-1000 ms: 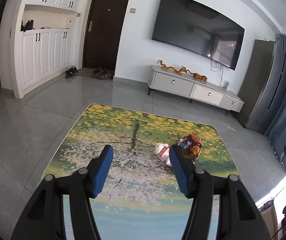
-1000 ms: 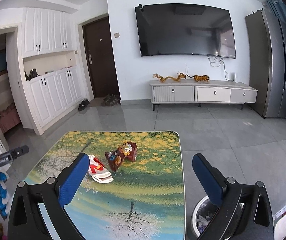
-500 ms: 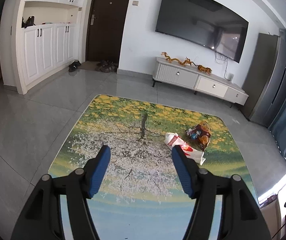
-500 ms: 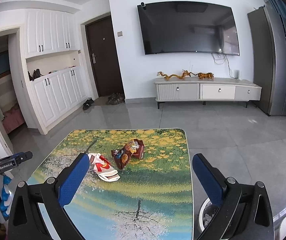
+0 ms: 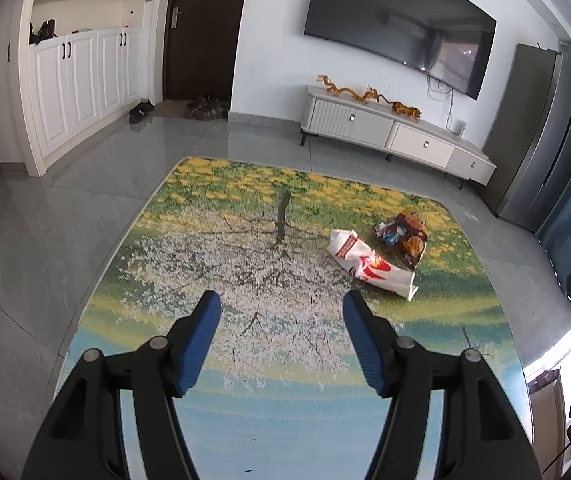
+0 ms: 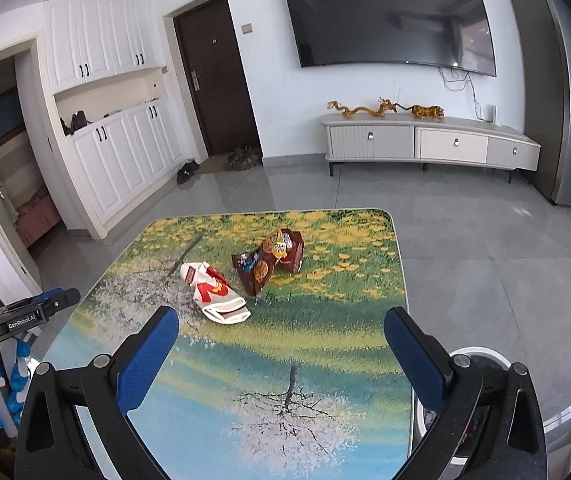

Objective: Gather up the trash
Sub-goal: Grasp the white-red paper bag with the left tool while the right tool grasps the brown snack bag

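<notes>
Two pieces of trash lie on a table (image 5: 245, 420) (image 6: 325, 360) printed with a tree and flower scene. One is a crumpled white and red wrapper (image 5: 369, 266) (image 6: 215, 294). Touching it on the far side is a dark brown snack bag (image 5: 403, 236) (image 6: 271, 266). My left gripper (image 5: 281, 312) hovers open over the table, short of the wrapper and to its left, with nothing between its blue pads. My right gripper (image 6: 281, 328) stands wide open nearer the table's right edge, empty, with both wrappers ahead and slightly left.
A white waste bin (image 6: 481, 364) stands on the floor by the table's right edge, partly hidden behind my right finger. A grey tiled floor (image 6: 465, 232) surrounds the table. A TV cabinet (image 6: 429, 146) and white cupboards (image 6: 121, 152) line the far walls.
Both grippers have sunk and tilted downward, so the table fills more of each view. The left gripper's jaws stand slightly wider than a second ago. The trash has not moved.
</notes>
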`<state>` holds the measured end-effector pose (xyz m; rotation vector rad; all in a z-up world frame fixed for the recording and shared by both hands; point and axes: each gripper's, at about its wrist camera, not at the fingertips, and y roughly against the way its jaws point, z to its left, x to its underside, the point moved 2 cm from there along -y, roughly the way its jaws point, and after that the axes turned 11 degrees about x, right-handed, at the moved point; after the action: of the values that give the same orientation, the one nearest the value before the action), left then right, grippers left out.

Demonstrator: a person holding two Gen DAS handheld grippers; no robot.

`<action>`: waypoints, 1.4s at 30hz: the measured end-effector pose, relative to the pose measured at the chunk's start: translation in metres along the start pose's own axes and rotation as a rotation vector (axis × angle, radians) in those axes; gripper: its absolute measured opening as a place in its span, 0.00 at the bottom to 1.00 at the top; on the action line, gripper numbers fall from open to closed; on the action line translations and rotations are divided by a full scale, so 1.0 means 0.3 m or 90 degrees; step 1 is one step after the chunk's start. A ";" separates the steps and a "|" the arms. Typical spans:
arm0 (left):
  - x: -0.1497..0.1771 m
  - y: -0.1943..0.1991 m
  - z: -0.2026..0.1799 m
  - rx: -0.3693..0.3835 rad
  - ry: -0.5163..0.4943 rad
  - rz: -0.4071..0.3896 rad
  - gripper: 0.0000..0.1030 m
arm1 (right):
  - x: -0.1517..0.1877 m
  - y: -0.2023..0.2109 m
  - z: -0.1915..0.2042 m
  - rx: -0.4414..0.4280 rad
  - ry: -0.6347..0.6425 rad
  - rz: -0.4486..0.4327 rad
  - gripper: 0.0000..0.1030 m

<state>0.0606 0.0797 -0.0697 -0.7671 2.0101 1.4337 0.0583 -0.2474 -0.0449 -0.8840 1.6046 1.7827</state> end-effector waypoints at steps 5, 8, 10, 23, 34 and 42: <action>0.009 -0.056 -0.005 0.013 0.002 0.029 0.60 | 0.008 -0.041 0.002 -0.011 0.005 0.020 1.00; 0.015 -0.095 -0.018 0.031 0.002 0.051 0.60 | 0.009 -0.074 0.004 -0.018 0.008 0.034 1.00; 0.018 -0.128 -0.030 0.047 0.008 0.069 0.60 | 0.011 -0.096 0.002 -0.021 0.009 0.041 1.00; 0.009 -0.372 -0.135 0.219 0.137 0.204 0.59 | -0.017 -0.231 -0.035 -0.057 0.004 0.066 0.88; -0.028 -0.569 -0.117 0.251 0.289 0.262 0.58 | -0.058 -0.411 -0.060 -0.115 -0.043 0.110 0.79; -0.031 -0.635 -0.125 0.260 0.330 0.279 0.52 | -0.093 -0.560 -0.045 -0.170 -0.104 0.147 0.69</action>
<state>0.1999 -0.0060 -0.1745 -0.5739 2.8952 1.0306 0.2084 -0.2418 -0.1263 -0.6658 1.4328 2.2083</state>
